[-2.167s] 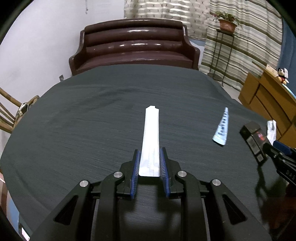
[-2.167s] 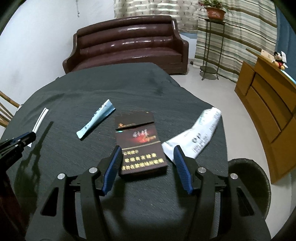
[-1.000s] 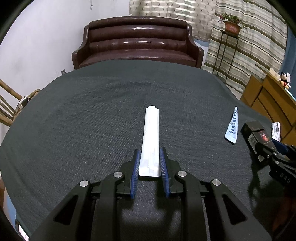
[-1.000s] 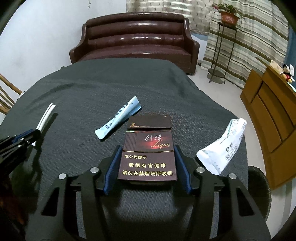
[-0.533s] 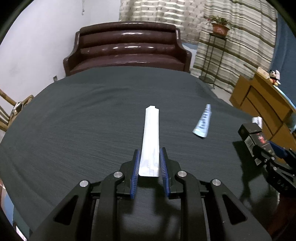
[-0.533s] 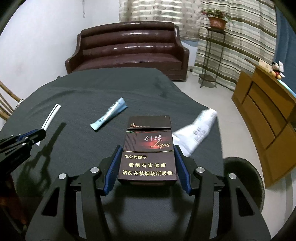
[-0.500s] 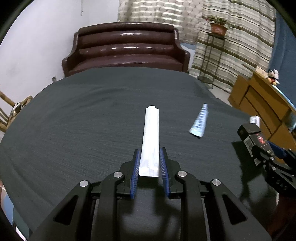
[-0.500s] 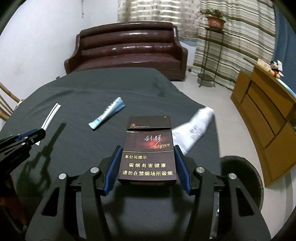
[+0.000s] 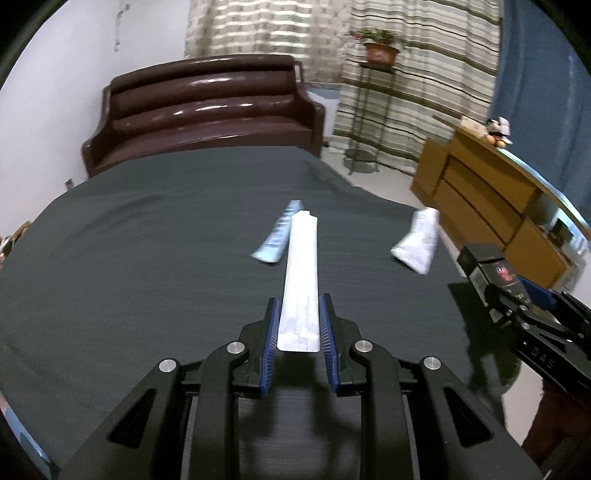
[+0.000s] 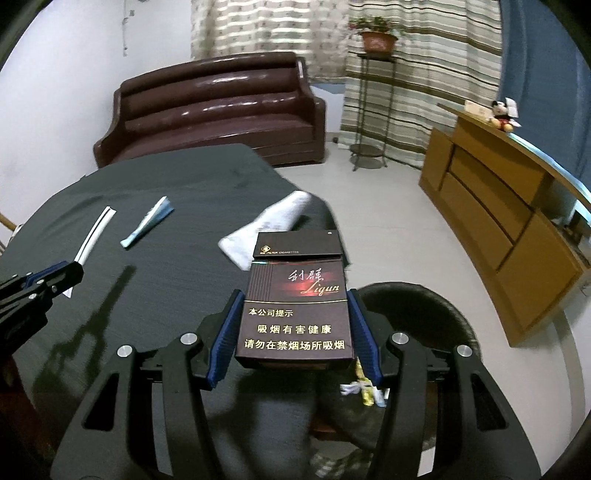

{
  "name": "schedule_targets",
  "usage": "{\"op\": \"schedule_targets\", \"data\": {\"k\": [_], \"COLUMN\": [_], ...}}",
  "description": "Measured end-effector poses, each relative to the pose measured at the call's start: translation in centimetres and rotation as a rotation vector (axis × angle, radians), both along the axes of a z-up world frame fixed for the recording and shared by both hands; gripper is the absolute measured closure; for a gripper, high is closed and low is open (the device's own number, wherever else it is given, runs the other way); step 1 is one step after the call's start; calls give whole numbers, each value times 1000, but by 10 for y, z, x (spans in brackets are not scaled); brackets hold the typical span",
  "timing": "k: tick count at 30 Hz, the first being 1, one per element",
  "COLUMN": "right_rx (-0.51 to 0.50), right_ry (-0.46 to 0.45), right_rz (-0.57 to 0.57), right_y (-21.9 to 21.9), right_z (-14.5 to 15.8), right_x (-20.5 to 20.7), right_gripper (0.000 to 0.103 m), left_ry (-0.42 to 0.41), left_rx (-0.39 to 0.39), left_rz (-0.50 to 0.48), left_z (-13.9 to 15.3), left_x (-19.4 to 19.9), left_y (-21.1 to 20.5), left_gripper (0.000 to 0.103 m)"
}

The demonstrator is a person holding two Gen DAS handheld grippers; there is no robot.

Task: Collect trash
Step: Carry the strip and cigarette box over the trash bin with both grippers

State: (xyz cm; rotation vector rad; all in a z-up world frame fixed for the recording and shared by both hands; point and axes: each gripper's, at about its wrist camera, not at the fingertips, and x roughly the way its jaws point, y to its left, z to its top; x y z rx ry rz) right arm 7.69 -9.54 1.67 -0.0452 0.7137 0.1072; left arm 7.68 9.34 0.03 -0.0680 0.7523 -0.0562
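My left tongs (image 9: 298,325) clamped on long white wrapper (image 9: 301,273), held above dark tabletop (image 9: 129,258). My right tongs (image 10: 293,332) gripping dark cigarette pack (image 10: 297,314), lid flipped open, over black bin (image 10: 424,314) off the tabletop's right edge. Blue sachet (image 10: 147,221) and white pouch (image 10: 273,221) lie on tabletop.

Room: white wall (image 10: 55,92), pale floor (image 10: 388,221). Brown leather sofa (image 10: 218,110) against wall. Striped curtains (image 10: 424,74) behind a metal stand (image 10: 369,110) bearing a potted plant (image 10: 376,35). Wooden cabinet (image 10: 498,214) at right, plush toy (image 10: 502,112) on top. Desk (image 9: 129,258) under dark cloth.
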Motion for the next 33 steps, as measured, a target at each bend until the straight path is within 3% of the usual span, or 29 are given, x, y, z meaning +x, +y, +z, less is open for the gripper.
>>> {"op": "schedule_targets", "data": {"k": [14,33], "right_rx": [16,44], "right_ry": [-15,1], "right_rz": [-137,-274], "right_y": [-82,-147], "right_z": [-1,-19], "right_x": [-13,-16], "right_gripper": [49,49], "left_ry": [-17,17], "left_rx": [40,80], "left_rz": [-183,-285], "left_z": [-1,-19], "left_x": [0,13], "left_y": [-92,-158], "left_gripper": [80,80]}}
